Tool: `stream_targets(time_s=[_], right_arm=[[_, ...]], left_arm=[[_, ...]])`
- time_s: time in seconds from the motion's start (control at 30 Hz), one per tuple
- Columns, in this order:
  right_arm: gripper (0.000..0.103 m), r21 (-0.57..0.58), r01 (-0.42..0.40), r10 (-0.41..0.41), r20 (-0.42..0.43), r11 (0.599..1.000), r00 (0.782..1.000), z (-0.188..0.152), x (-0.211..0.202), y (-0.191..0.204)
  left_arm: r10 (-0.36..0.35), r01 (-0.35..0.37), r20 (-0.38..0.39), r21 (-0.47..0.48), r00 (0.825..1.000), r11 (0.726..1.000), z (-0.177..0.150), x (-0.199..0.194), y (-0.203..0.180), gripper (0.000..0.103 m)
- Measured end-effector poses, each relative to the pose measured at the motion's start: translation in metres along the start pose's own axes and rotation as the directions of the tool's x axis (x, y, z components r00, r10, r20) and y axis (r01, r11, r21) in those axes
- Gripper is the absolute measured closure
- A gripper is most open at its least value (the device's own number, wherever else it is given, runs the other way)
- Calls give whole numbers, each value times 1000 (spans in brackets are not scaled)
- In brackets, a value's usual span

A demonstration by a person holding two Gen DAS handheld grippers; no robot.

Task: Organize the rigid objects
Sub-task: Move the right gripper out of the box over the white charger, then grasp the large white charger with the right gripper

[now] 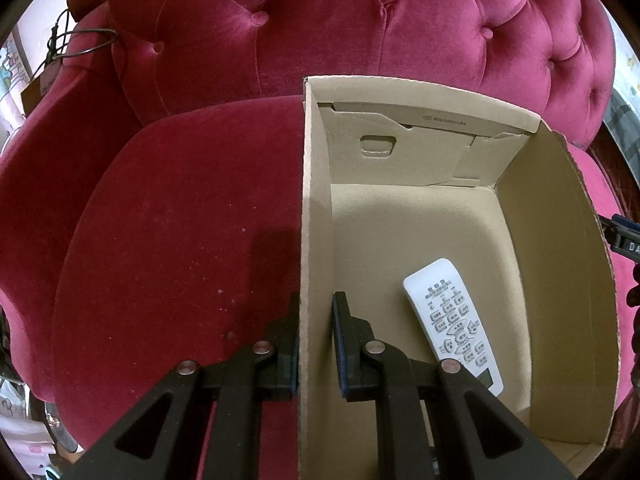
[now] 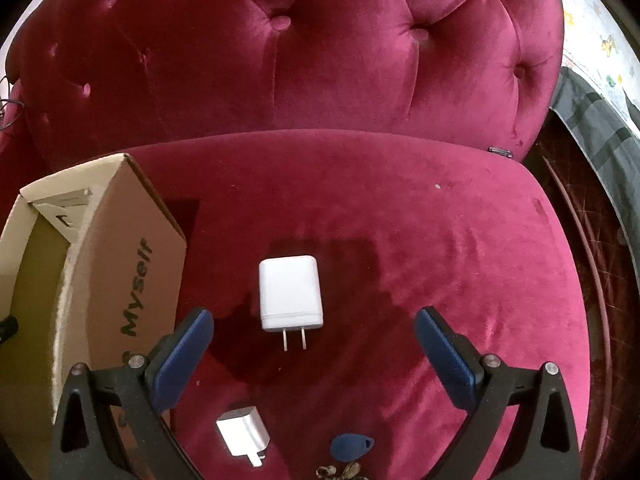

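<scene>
An open cardboard box (image 1: pixel 316 208) stands on a red velvet seat (image 1: pixel 180 216), with a white remote control (image 1: pixel 454 322) lying inside it. My left gripper (image 1: pixel 316 312) is shut on the box's left wall, one finger outside and one inside. In the right wrist view, a white plug charger (image 2: pixel 290 293) lies flat on the seat (image 2: pixel 420 220), prongs toward me. My right gripper (image 2: pixel 314 320) hangs open just above it, blue pads (image 2: pixel 182 356) wide on either side. The box (image 2: pixel 120 264) sits to its left.
A smaller white plug adapter (image 2: pixel 242 432) and a blue key fob (image 2: pixel 352 446) lie on the seat near the right gripper's base. The tufted chair back (image 2: pixel 300 52) rises behind. A dark cable (image 1: pixel 76 42) hangs on the chair's left arm.
</scene>
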State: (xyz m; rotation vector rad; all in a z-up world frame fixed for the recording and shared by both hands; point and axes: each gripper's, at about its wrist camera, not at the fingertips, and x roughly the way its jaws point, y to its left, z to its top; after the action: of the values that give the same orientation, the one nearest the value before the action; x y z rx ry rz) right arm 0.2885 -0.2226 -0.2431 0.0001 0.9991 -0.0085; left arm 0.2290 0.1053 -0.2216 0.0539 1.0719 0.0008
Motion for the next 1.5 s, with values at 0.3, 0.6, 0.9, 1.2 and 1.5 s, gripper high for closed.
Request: stream_targets(time_s=[0.3,0.6,0.9,1.2,1.5], right_arm=[[7,-8,-12,12,-24,1000,1000,2,29,2],[28,-17,-31,30,-71,999,997,6,53,9],[57,-2,-44,44,-103,999,994,10,65,11],[57,8,-40,40,-108,999,993,8,59,10],[57,0,-32,31,-105,1000,994,-2,46,13]], left_arm=[[4,-4,-2,2,1000,1000,0,1,-1,89],[-8,8,-6,-2,1000,1000,1,2,2,89],[-12,11,-10,-4,1000,1000,1,3,2,88],[-9,9,-8,-3,1000,1000,0,3,1,89],[-10,10,-9,-4,1000,1000,0,3,1,89]])
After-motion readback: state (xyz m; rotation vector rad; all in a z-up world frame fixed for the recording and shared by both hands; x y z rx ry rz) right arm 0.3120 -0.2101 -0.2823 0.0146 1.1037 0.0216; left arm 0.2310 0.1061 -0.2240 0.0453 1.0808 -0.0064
